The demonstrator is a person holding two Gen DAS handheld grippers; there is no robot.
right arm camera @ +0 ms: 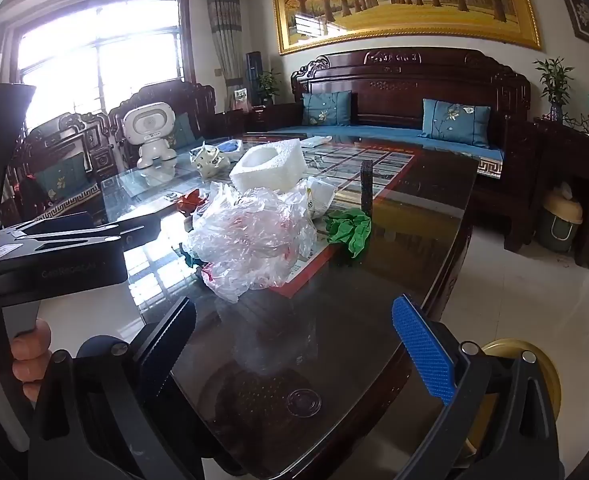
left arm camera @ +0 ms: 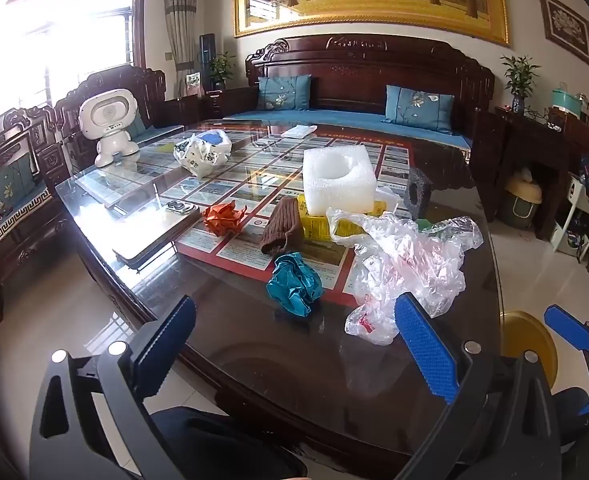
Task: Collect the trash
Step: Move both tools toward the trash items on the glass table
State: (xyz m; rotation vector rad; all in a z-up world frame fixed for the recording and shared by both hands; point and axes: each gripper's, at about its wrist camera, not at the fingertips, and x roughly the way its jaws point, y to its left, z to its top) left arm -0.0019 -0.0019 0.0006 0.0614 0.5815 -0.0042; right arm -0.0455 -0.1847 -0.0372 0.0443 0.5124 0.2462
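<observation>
Trash lies on a glass-topped table (left arm camera: 254, 344). A crumpled clear plastic bag (left arm camera: 406, 268) lies near the front; it also shows in the right wrist view (right arm camera: 254, 236). A teal paper ball (left arm camera: 294, 284), an orange paper ball (left arm camera: 224, 218), a brown knitted piece (left arm camera: 282, 226), a yellow packet (left arm camera: 314, 226), a white foam block (left arm camera: 338, 180) and a green paper ball (right arm camera: 350, 230) lie around it. My left gripper (left arm camera: 294, 344) is open and empty just before the teal ball. My right gripper (right arm camera: 294, 344) is open and empty, short of the bag.
A white robot toy (left arm camera: 110, 124), a white bag with blue contents (left arm camera: 202, 150), a phone (left arm camera: 180, 208) and a tablet (left arm camera: 150, 236) lie on the table's left side. A black foam ring (left arm camera: 418, 192) stands right of the block. A yellow-lidded bin (left arm camera: 522, 200) stands by the right cabinet.
</observation>
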